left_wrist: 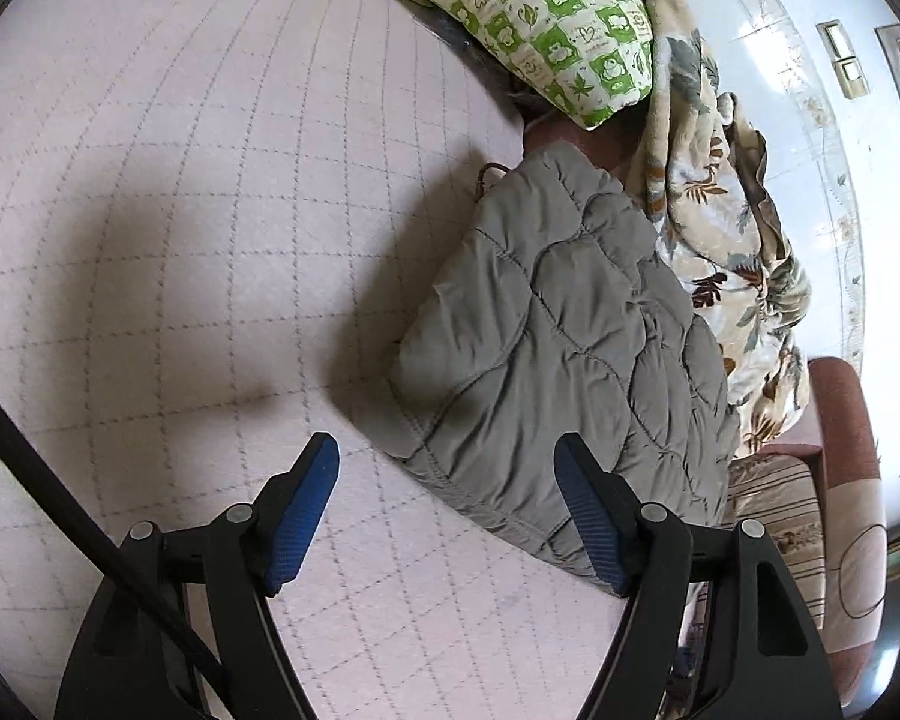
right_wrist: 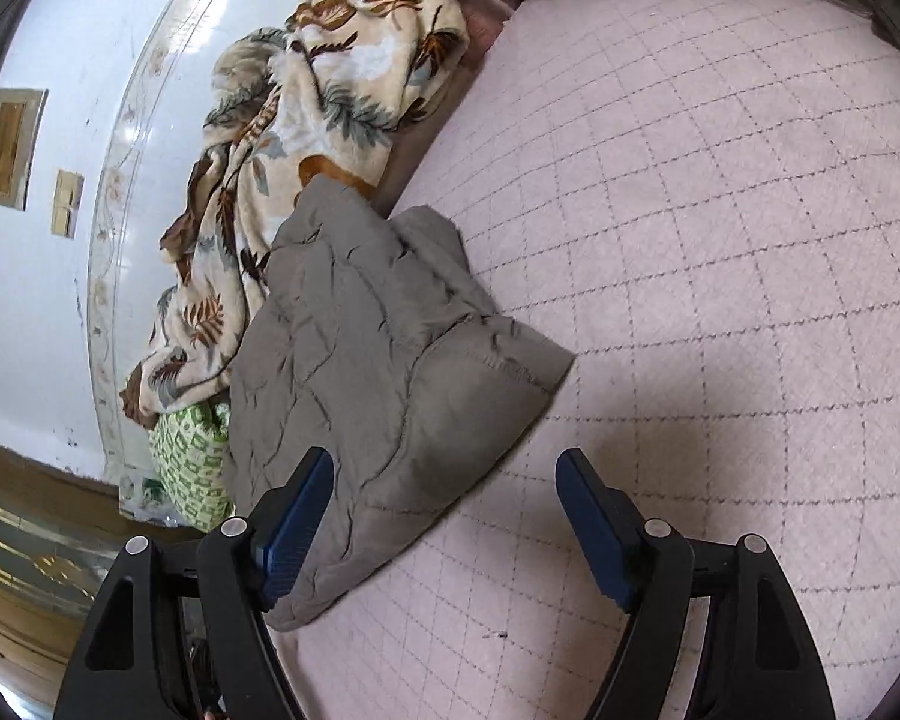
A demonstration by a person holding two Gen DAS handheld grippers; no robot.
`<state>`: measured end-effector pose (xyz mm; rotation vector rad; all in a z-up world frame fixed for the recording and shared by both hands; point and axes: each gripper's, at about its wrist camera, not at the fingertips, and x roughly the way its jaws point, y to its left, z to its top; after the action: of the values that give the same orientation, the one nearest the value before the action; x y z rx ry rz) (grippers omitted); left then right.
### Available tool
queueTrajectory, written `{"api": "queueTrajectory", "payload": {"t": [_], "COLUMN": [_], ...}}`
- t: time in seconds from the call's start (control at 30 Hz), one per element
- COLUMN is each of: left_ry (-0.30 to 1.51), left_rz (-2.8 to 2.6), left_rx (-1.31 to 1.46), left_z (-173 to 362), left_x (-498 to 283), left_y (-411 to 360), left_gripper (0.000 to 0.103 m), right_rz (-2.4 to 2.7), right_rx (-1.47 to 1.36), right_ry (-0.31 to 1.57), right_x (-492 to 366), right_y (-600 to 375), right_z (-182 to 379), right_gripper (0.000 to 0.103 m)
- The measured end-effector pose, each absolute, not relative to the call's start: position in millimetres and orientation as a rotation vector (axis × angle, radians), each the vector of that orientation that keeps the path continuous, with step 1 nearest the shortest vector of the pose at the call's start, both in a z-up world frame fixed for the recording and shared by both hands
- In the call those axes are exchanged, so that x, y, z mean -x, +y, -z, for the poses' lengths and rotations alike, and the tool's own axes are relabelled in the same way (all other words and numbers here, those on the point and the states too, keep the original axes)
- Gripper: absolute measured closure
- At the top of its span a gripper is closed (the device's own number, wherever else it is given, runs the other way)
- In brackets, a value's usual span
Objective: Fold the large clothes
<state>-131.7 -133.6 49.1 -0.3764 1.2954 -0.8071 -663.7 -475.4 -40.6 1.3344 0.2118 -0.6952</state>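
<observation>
A grey quilted jacket lies folded into a thick bundle on the pink quilted bed cover. My left gripper is open above the bundle's near corner, its blue pads clear of the cloth. In the right wrist view the same grey quilted jacket spreads from the bed's left edge toward the middle. There my right gripper is open over the jacket's near edge, with nothing pressed between its pads.
A leaf-print blanket is heaped along the wall side of the bed. A green and white patterned pillow lies beside the jacket. A striped cushion and a red-brown bed frame sit past the jacket.
</observation>
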Motion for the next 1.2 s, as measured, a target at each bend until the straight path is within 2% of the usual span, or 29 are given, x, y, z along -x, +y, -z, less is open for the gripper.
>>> {"api": "queueTrajectory", "payload": {"t": [0.37,0.53,0.87,1.2], "left_ry": [1.359,1.332,1.316,1.323], "left_rz": [0.762,0.746,0.747,0.752], "left_rx": [0.477,0.514,0.527,0.607], "left_z": [-21,-19,-11,1], "left_x": [134,134,131,122], "left_y": [-146,-145,-153,-150], "left_gripper": [0.030,0.030,0.029,0.027], "right_rz": [0.667,0.674,0.688,0.729], "right_rx": [-1.468,-1.516,-1.520,-1.477], "right_ry": [0.148,0.067,0.020,0.012], "right_x": [654,655,645,633], "right_y": [-488,-493,-502,-507], "right_z": [76,90,96,94], "right_gripper": [0.021,0.021,0.020,0.015]}}
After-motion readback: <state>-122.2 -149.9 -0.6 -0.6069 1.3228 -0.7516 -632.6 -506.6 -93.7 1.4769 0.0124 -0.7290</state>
